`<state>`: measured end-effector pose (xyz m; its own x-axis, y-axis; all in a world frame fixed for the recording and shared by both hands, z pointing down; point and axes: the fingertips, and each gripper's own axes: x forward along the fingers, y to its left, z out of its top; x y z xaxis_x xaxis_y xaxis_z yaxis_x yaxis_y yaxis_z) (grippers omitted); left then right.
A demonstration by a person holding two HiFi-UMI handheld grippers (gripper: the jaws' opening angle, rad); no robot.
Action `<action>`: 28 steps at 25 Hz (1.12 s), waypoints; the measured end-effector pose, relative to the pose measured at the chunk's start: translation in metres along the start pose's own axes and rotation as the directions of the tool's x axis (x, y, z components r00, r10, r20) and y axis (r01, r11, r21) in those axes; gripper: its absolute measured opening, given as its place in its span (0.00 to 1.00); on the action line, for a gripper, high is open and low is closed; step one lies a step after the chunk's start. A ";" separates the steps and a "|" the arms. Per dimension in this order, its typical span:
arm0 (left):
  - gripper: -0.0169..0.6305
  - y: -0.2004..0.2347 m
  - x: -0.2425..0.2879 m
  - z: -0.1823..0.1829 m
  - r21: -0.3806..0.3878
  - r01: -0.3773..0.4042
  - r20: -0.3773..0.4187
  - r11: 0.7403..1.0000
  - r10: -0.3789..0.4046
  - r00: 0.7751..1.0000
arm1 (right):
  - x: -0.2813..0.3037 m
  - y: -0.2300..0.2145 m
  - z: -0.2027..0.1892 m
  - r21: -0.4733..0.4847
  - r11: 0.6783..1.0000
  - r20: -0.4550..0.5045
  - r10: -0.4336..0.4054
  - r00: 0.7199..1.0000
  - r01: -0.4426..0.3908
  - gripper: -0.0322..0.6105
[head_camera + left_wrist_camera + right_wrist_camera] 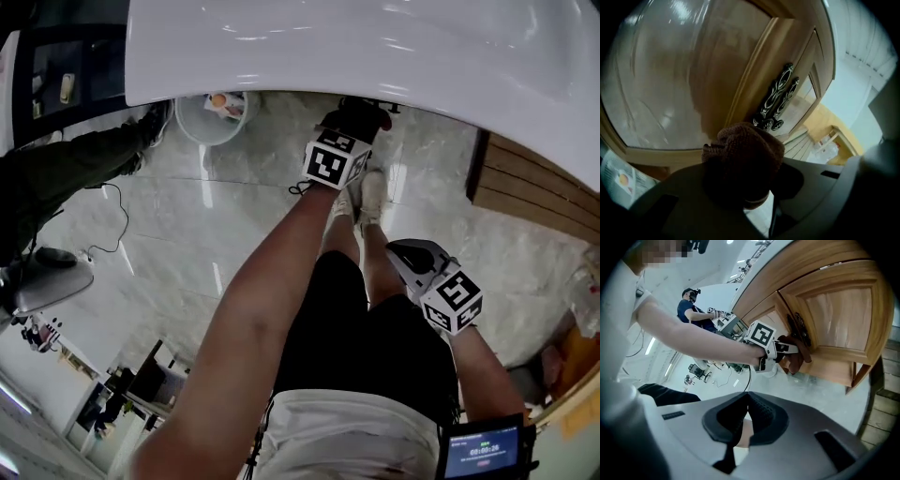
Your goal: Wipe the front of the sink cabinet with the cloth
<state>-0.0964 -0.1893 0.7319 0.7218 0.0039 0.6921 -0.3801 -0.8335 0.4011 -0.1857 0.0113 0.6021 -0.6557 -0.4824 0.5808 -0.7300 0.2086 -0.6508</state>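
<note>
Two ornate handles (778,101) sit near left tool's (743,187) cloth (745,152).

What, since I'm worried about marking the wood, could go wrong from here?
1. The cloth sits bunched in the left tool, right by the ornate metal handles; it might snag on them.
2. Only a small wad of cloth shows past the tool, so its hard jaws may scrape the cabinet door if pressed harder.
</note>
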 end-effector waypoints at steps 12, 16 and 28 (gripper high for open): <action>0.20 0.041 0.033 -0.024 -0.410 -0.036 0.105 0.911 0.086 0.991 | 0.005 -0.023 -0.001 -0.058 0.998 -0.049 -0.011 0.999 0.008 0.07; 0.20 0.076 0.018 -0.040 -0.480 -0.097 0.100 0.872 0.165 0.981 | 0.011 -0.016 -0.008 -0.087 0.996 -0.081 0.015 0.997 -0.022 0.07; 0.20 0.170 -0.065 -0.046 -0.429 -0.292 0.080 0.855 0.358 0.930 | 0.011 -0.007 0.012 -0.127 0.991 -0.066 0.023 0.998 -0.032 0.07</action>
<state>-0.2350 -0.3059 0.7827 0.5816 -0.3394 0.7393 -0.7839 -0.4767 0.3979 -0.1860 -0.0056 0.6073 -0.6840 -0.4198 0.5966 -0.7274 0.3305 -0.6013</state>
